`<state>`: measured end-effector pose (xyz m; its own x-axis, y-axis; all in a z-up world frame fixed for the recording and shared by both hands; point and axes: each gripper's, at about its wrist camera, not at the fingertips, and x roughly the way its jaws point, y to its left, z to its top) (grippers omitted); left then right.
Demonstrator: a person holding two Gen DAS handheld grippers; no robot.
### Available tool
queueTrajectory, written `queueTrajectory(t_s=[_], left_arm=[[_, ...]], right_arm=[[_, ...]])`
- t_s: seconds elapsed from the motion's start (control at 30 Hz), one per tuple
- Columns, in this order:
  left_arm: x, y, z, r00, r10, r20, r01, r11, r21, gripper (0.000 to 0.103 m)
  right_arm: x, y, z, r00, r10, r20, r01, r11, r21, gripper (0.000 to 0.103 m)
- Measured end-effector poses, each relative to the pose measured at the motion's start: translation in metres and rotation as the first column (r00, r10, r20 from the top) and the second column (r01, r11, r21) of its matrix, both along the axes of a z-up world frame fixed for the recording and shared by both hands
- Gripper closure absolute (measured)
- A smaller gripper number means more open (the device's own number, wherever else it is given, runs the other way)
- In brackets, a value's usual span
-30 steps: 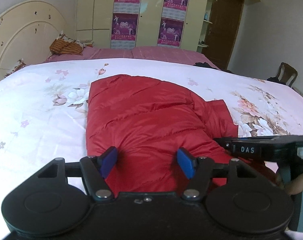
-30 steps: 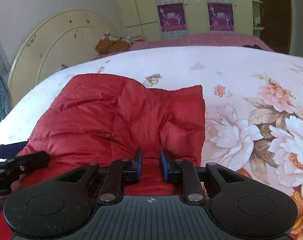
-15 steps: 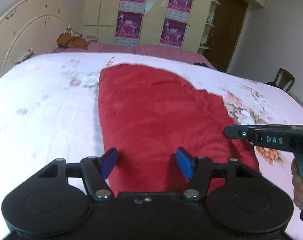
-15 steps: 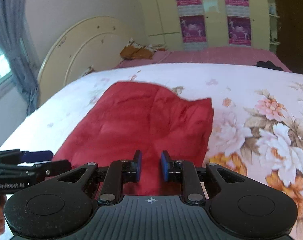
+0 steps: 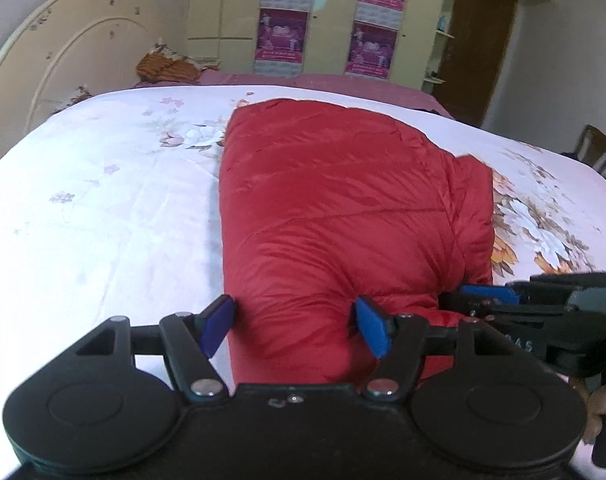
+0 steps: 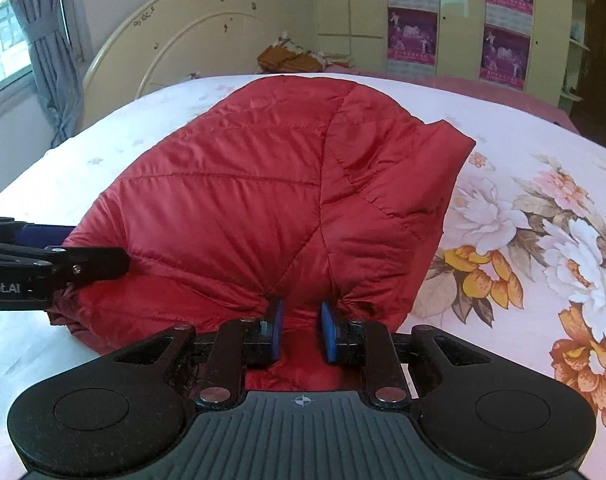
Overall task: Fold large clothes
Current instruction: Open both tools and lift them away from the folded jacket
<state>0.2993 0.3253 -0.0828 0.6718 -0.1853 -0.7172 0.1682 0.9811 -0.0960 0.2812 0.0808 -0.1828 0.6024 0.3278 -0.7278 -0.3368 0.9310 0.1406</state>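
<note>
Garment: we see a red quilted puffer jacket (image 5: pixel 343 216) folded on the floral white bedspread (image 5: pixel 103 208).
Left gripper (image 5: pixel 297 326): jaws wide apart, straddling its near edge.
Right gripper (image 6: pixel 299 330): jaws pinching near hem.

Both wrist views sit low at the bed's (image 5: pixel 103 220) near edge, facing the wardrobe (image 6: pixel 455 20), sharing the close jacket (image 5: pixel 335 220).
</note>
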Motion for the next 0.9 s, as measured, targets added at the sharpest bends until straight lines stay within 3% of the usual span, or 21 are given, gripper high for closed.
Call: queueTrajectory(t_s=[0.07, 0.13, 0.23, 0.3, 0.4, 0.47, 0.5, 0.53, 0.63, 0.8, 0.9], left_arm=[[-0.007, -0.004, 0.007, 0.999, 0.031, 0.007, -0.032, 0.999, 0.013, 0.033], [-0.014, -0.006, 0.015, 0.998, 0.069, 0.014, -0.069, 0.997, 0.025, 0.014], [-0.028, -0.007, 0.029, 0.994, 0.103, 0.035, -0.104, 0.994, 0.034, 0.001], [-0.037, -0.009, 0.037, 0.992, 0.123, 0.030, -0.125, 0.991, 0.045, 0.000], [-0.057, -0.010, 0.051, 0.985, 0.172, 0.022, -0.173, 0.984, 0.043, 0.000], [-0.076, -0.014, 0.062, 0.976, 0.214, 0.025, -0.216, 0.974, 0.073, 0.000], [-0.084, -0.016, 0.067, 0.974, 0.224, 0.028, -0.225, 0.970, 0.090, 0.000], [-0.095, -0.020, 0.072, 0.974, 0.224, 0.035, -0.226, 0.968, 0.109, 0.000], [-0.132, -0.028, 0.089, 0.974, 0.209, 0.083, -0.218, 0.968, 0.125, 0.000], [-0.192, -0.036, 0.116, 0.966, 0.214, 0.148, -0.226, 0.972, 0.068, 0.000], [-0.226, -0.043, 0.131, 0.966, 0.192, 0.171, -0.211, 0.972, 0.099, 0.000]], right_arm=[[0.001, -0.002, 0.001, 1.000, 0.005, -0.014, -0.004, 1.000, 0.005, 0.083], [0.005, -0.004, 0.003, 0.999, 0.009, -0.036, -0.009, 1.000, 0.006, 0.083], [0.007, 0.001, 0.011, 0.998, 0.028, -0.049, -0.029, 0.999, -0.031, 0.083], [0.004, 0.003, 0.023, 0.999, 0.021, -0.042, -0.023, 0.999, -0.046, 0.082], [-0.016, -0.011, 0.045, 0.999, -0.037, -0.002, 0.037, 0.999, 0.029, 0.082], [-0.037, -0.022, 0.057, 0.998, -0.055, -0.001, 0.055, 0.995, 0.077, 0.059], [-0.050, -0.026, 0.063, 0.998, -0.061, 0.009, 0.060, 0.994, 0.091, 0.026], [-0.065, -0.029, 0.069, 0.998, -0.057, 0.030, 0.054, 0.993, 0.100, 0.018], [-0.114, -0.034, 0.088, 0.997, -0.018, 0.078, 0.011, 0.996, 0.090, 0.018], [-0.193, -0.053, 0.120, 0.993, -0.023, 0.118, 0.007, 0.990, 0.140, 0.018], [-0.238, -0.061, 0.141, 0.987, -0.034, 0.157, 0.011, 0.989, 0.147, 0.018]])
